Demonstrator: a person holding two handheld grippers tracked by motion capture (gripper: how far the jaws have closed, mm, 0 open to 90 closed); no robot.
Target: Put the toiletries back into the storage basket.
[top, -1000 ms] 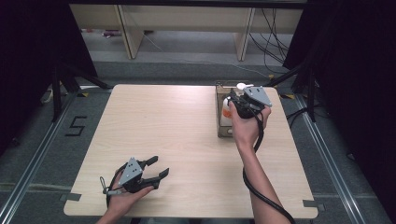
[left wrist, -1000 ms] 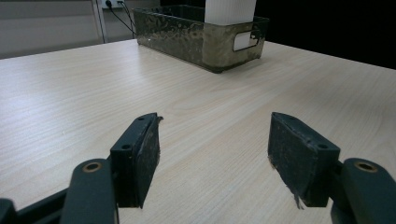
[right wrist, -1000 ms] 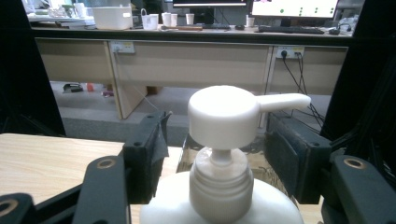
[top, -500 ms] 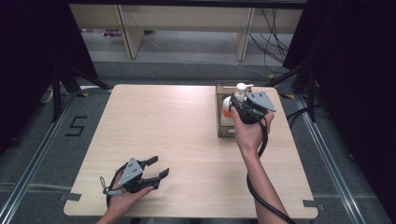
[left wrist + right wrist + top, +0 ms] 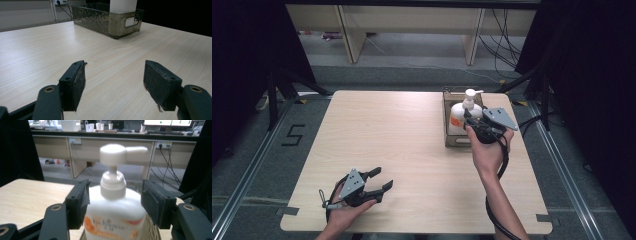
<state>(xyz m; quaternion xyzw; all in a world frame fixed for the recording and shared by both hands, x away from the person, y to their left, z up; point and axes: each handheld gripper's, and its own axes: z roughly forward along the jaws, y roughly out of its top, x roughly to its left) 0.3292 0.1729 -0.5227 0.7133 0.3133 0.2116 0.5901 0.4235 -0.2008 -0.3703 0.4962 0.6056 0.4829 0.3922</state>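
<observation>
Right claw (image 5: 113, 202) astride pump bottle (image 5: 113, 220)

The wooden table (image 5: 412, 150) is bare over its whole left and middle part, so a gripper can pass there freely. At the far right stands a metal basket (image 5: 451, 139) with a pump bottle (image 5: 460, 116) upright inside. The basket walls block a low approach from the sides. The bottle's pump head (image 5: 117, 151) rises above the rim.
</observation>
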